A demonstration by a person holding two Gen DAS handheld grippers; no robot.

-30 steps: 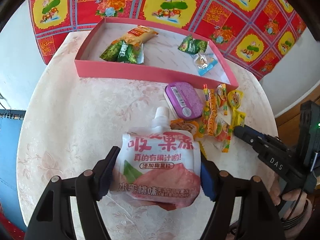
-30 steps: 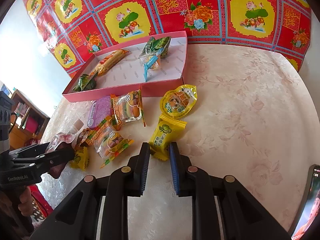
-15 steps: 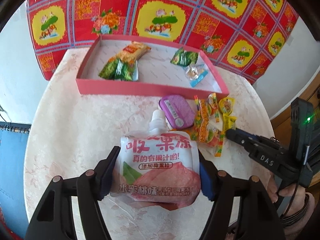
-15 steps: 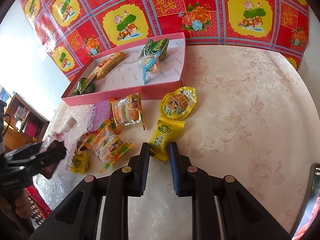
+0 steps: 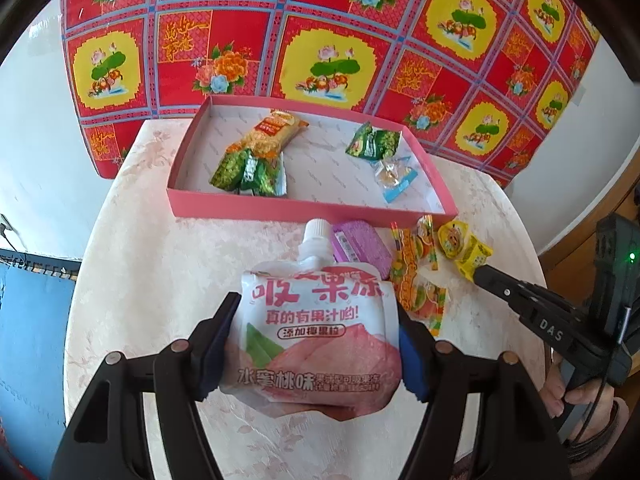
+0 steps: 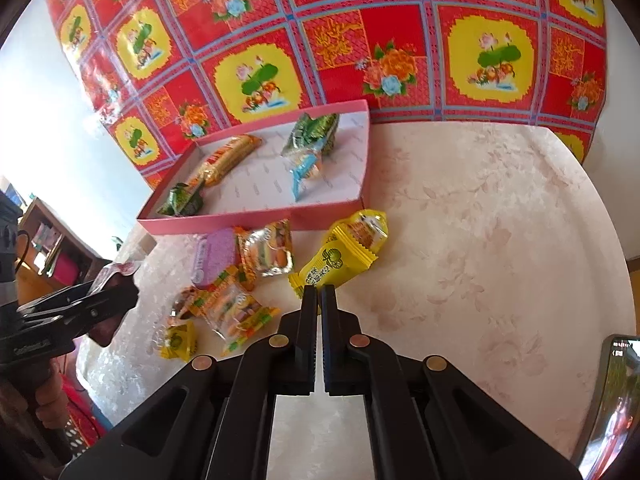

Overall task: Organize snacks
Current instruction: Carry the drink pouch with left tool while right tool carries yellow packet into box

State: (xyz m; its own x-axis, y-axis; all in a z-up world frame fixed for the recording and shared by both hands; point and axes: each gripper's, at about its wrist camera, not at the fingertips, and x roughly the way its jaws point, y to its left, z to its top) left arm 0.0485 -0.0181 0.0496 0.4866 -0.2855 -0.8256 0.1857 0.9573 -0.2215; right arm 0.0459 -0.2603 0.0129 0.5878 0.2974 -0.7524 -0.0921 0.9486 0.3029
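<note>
Pink-and-white pouch (image 5: pixel 316 332), pink tray (image 5: pixel 304 210), red-and-yellow flowered cloth (image 5: pixel 320 40), pale floral tabletop (image 6: pixel 480 240).

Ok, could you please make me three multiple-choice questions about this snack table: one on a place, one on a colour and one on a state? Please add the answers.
1. Where is the purple tin relative to the pink box?
A) inside it
B) on the table, in front of its near wall
C) on top of its rim

2. What colour is the cap of the jelly pouch?
A) green
B) white
C) blue

3. What state is the jelly pouch in?
A) lying in the box
B) lying free on the table
C) held by the left gripper

Answers:
1 B: the tin rests on the table outside the wall.
2 B: the cap shows plain white.
3 C: the fingers press both sides of the pouch.
</note>
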